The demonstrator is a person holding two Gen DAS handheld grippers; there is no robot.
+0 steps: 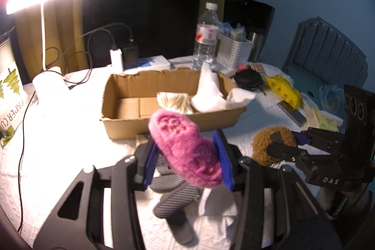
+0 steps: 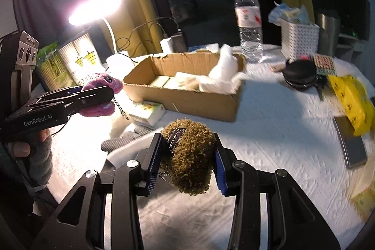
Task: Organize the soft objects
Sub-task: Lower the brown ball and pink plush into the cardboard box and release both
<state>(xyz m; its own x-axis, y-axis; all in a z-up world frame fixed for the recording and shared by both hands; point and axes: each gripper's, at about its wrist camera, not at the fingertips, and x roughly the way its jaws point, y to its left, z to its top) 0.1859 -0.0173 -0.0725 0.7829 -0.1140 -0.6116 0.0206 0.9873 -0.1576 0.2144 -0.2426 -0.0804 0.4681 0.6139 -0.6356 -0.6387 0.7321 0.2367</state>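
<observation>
Left wrist view: left tool (image 1: pixel 187 156) clamped on a pink plush toy (image 1: pixel 186 151), held in the air just short of the cardboard box (image 1: pixel 173 118); white cloths (image 1: pixel 211 95) lay inside the box's right end. Grey socks (image 1: pixel 173 198) lay on the desk (image 1: pixel 58 132) below the toy. Right wrist view: right tool (image 2: pixel 187 163) gripped a brown fuzzy pouch (image 2: pixel 189 154), lifted above the desk in front of the box. Water bottle (image 2: pixel 248 20) and white basket (image 2: pixel 300 39) stood behind the box.
</observation>
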